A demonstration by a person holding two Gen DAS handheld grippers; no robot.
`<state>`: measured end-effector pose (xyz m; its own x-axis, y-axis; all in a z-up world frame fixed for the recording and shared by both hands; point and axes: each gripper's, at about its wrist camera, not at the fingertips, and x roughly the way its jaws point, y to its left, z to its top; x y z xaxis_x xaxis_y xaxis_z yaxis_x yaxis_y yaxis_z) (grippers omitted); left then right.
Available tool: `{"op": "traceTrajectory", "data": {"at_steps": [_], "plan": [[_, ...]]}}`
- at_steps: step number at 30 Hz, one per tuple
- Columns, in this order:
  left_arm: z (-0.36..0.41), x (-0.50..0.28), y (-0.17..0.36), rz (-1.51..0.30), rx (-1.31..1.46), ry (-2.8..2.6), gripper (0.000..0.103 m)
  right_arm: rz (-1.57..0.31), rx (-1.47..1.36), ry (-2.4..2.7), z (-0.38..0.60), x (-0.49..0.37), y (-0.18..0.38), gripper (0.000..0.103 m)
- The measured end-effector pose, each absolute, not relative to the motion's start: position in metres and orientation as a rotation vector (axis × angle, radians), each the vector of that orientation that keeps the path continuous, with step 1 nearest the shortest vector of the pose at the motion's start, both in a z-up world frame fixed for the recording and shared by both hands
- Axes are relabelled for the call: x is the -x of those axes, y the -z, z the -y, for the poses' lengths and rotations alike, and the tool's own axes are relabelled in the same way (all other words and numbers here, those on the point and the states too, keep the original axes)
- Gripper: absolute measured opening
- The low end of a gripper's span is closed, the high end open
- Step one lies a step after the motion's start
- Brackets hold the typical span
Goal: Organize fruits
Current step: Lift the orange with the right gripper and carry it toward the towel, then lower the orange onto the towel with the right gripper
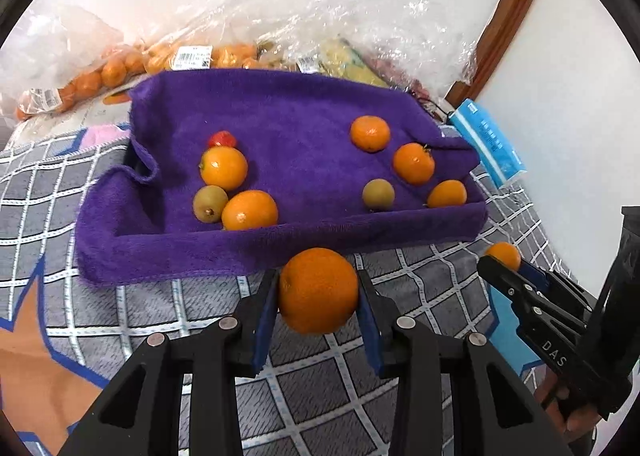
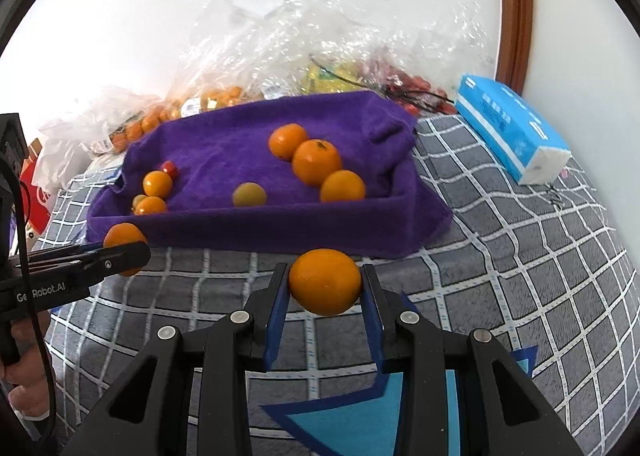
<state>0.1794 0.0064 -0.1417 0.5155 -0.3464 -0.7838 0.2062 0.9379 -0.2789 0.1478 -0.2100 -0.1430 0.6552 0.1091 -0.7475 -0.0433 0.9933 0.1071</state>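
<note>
My left gripper (image 1: 318, 286) is shut on an orange (image 1: 318, 292) and holds it above the checked cloth, just in front of the purple-towel-lined tray (image 1: 280, 244). My right gripper (image 2: 325, 282) is shut on another orange (image 2: 325, 282), also in front of the tray (image 2: 280, 228). Each gripper shows in the other's view: the right gripper (image 1: 502, 260) and the left gripper (image 2: 124, 248). The tray holds several oranges (image 1: 223, 168), two kiwis (image 1: 378, 195) and a small red fruit (image 1: 221, 139).
Clear plastic bags of fruit (image 1: 120, 68) lie behind the tray against the white wall. A blue tissue pack (image 2: 512, 132) lies to the right. A grey checked cloth (image 2: 520, 256) covers the surface. A wooden frame (image 2: 516, 8) stands at the back right.
</note>
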Motion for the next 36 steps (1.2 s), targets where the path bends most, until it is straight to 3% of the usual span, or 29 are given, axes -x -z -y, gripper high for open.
{"op": "traceTrajectory", "data": {"at_steps": [36], "plan": [[-0.040,-0.169,0.077,-0.881,0.182,0.323,0.035,-0.773,-0.087,-0.101,0.175,-0.159,0.082,0.035]]}}
